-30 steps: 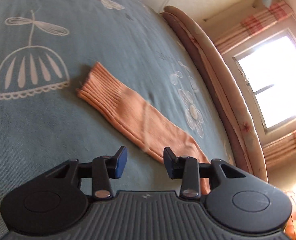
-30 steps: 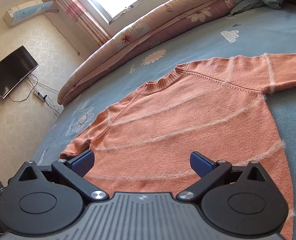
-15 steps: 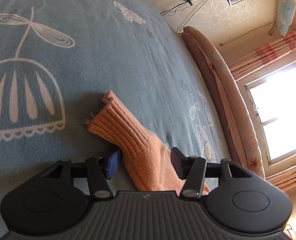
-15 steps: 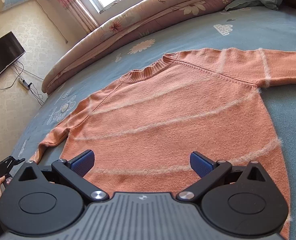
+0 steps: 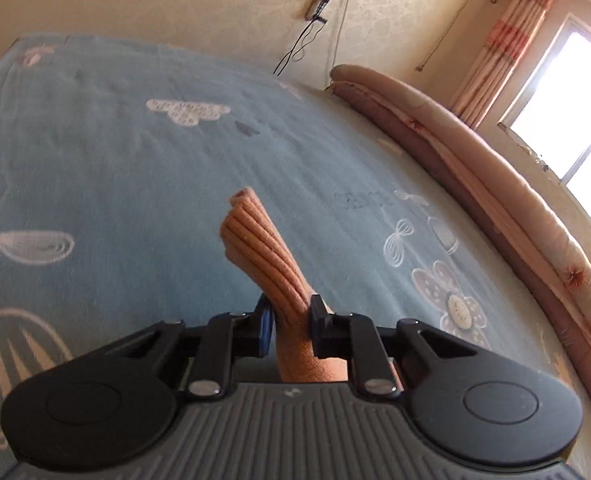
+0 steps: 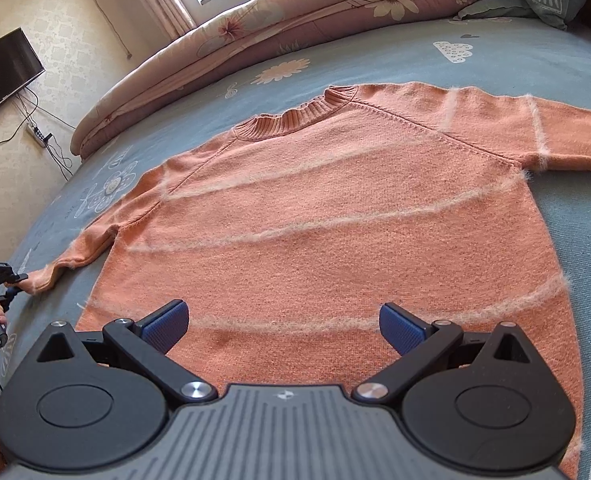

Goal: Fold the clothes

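An orange sweater [image 6: 335, 208] lies flat on a blue bed [image 6: 495, 64]. The left gripper [image 5: 289, 320] has just closed, pinching its sleeve cuff [image 5: 255, 248]; the right gripper [image 6: 281, 322] hovers, fingers apart.

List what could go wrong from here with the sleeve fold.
1. The left gripper, whose fingers have just been closing, pinches the sleeve cuff only behind its ribbed end; the knit may slip out as it is carried over.
2. Pulling the sleeve could drag the flat sweater askew on the bedspread.
3. The right gripper hovers open above the hem, pinning nothing, so the body may shift.
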`<state>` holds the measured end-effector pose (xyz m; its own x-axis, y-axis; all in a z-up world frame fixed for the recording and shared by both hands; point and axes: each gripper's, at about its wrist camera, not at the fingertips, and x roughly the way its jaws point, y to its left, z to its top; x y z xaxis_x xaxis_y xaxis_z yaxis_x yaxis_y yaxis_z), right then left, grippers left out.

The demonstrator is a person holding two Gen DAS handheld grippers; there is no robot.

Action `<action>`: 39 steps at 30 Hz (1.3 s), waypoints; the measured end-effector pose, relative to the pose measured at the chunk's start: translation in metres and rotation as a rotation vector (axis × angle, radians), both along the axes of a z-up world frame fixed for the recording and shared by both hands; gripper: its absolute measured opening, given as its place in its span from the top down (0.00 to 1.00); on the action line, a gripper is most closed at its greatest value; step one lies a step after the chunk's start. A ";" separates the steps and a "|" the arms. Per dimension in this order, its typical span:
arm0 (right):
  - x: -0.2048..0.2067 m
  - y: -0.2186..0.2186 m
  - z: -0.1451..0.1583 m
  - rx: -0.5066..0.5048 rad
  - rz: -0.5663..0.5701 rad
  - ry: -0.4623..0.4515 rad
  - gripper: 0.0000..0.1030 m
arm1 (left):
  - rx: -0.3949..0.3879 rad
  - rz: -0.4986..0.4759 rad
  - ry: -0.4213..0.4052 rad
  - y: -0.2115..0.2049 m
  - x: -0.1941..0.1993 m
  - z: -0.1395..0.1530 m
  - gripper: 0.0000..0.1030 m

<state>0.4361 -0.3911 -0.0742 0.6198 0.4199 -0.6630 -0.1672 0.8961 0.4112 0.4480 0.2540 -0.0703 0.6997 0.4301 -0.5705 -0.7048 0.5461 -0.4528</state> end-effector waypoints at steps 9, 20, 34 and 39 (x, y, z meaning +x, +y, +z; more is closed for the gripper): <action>-0.001 0.004 0.000 -0.022 0.017 -0.002 0.00 | -0.010 0.069 0.113 0.027 0.016 -0.007 0.72; -0.005 0.008 0.004 -0.032 0.038 -0.020 0.00 | 0.013 0.154 0.151 0.046 -0.021 0.007 0.43; -0.005 0.011 0.000 -0.040 0.043 -0.008 0.00 | 0.076 0.073 0.271 0.018 -0.005 -0.009 0.32; -0.002 0.014 -0.006 -0.062 0.048 0.005 0.00 | 0.151 0.042 0.383 0.021 0.018 -0.017 0.31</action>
<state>0.4340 -0.3766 -0.0802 0.5962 0.4068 -0.6921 -0.2085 0.9110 0.3559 0.4659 0.2747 -0.0870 0.4293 0.5526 -0.7144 -0.8299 0.5534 -0.0707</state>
